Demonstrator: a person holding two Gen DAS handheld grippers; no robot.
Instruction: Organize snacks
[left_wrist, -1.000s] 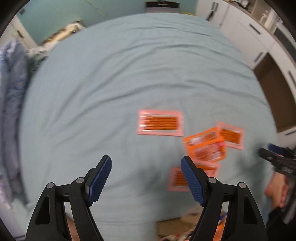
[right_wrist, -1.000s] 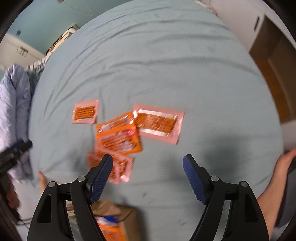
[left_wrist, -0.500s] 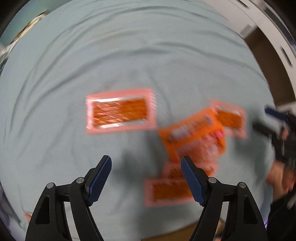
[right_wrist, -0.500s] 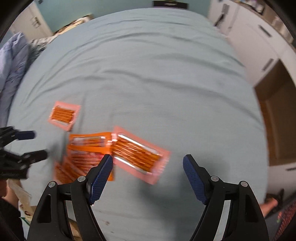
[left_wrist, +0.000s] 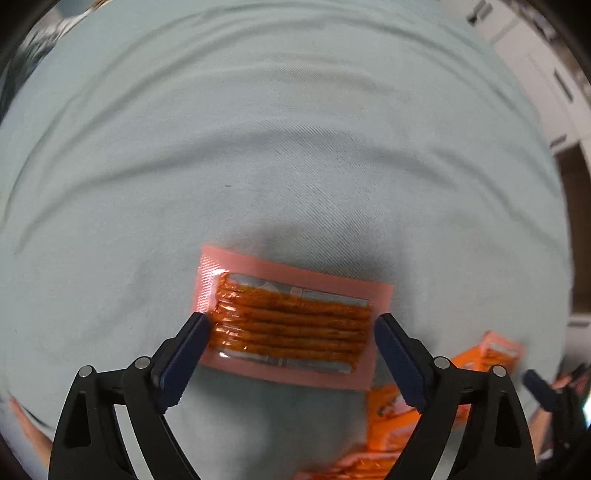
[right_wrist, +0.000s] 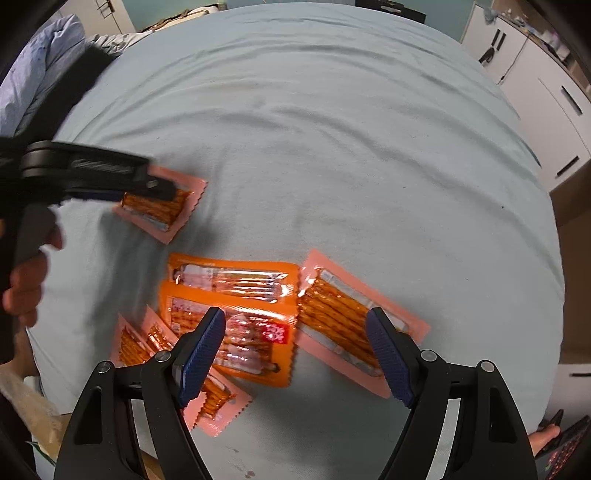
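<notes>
While the left gripper (left_wrist: 288, 328) points down over the pink packet (left_wrist: 291, 321) in the lower centre of the left wrist view, I note that its jaws have just been opening and now stand apart, one at each short end of the packet, with no clamping visible. To do this pickup well, I judge I should lower until both pads flank the packet's sealed borders, then close slowly, since thin film on soft cloth may slide or buckle.

Moving to the right wrist view: at the left edge, the same packet lies under the left gripper. At lower centre, two orange packets (right_wrist: 229, 295) overlap, and further pink packets (right_wrist: 166, 358) lie at lower left beneath them. Right of these lies another pink packet (right_wrist: 354, 321). My right gripper (right_wrist: 295, 339) hangs above this cluster with its fingers apart and nothing between them.

All the snacks rest on a pale blue bedsheet (right_wrist: 332, 129), lightly wrinkled. White cupboards (right_wrist: 546, 92) fill the upper right.
</notes>
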